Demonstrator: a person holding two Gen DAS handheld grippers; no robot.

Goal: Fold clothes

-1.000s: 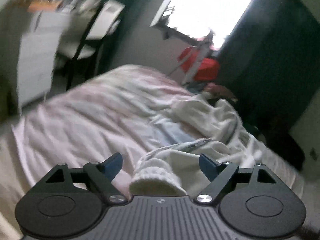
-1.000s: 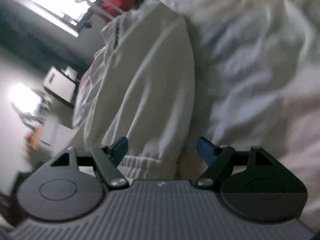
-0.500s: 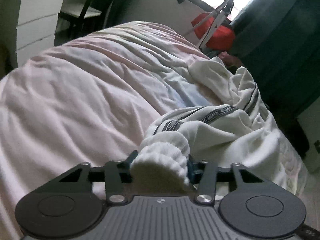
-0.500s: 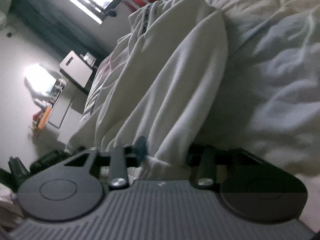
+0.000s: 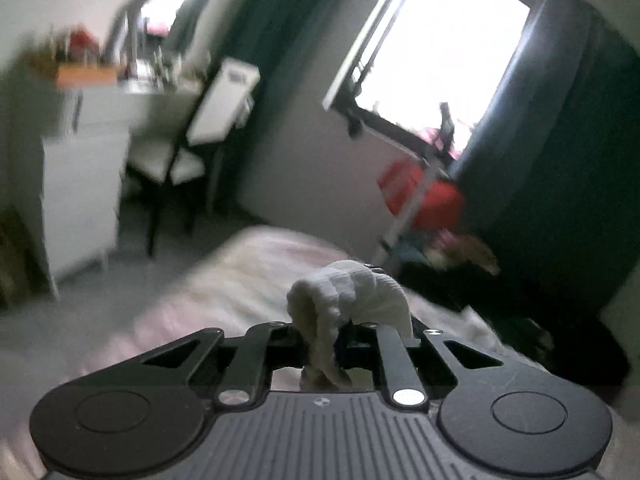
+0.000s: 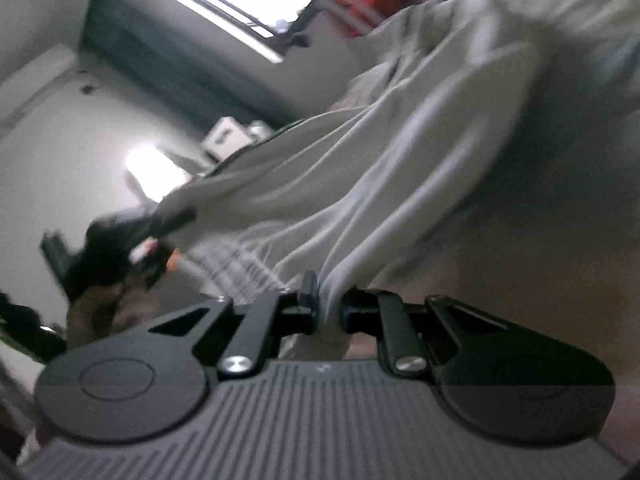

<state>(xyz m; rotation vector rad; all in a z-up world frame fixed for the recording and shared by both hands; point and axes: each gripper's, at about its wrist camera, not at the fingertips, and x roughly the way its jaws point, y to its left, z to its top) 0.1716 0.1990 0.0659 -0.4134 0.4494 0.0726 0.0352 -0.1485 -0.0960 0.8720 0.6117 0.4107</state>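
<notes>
Once wide apart, both tongs [image 5: 320, 340] [image 6: 329, 308] now closing on white garment [image 6: 380, 184].

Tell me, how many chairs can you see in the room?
1. The chair stands on the floor beside the white desk, past the far end of the bed, in the left wrist view. The picture is blurry, so another could be hidden out of view.

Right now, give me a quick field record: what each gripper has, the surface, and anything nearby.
left gripper: jaws closing on the ribbed cuff of the white garment
right gripper: jaws closing on the garment hem
white garment: stretched from the right gripper towards the bed
bed: pale pink cover, below the cuff
nearby: chair, window, red item
image: blurred
</notes>
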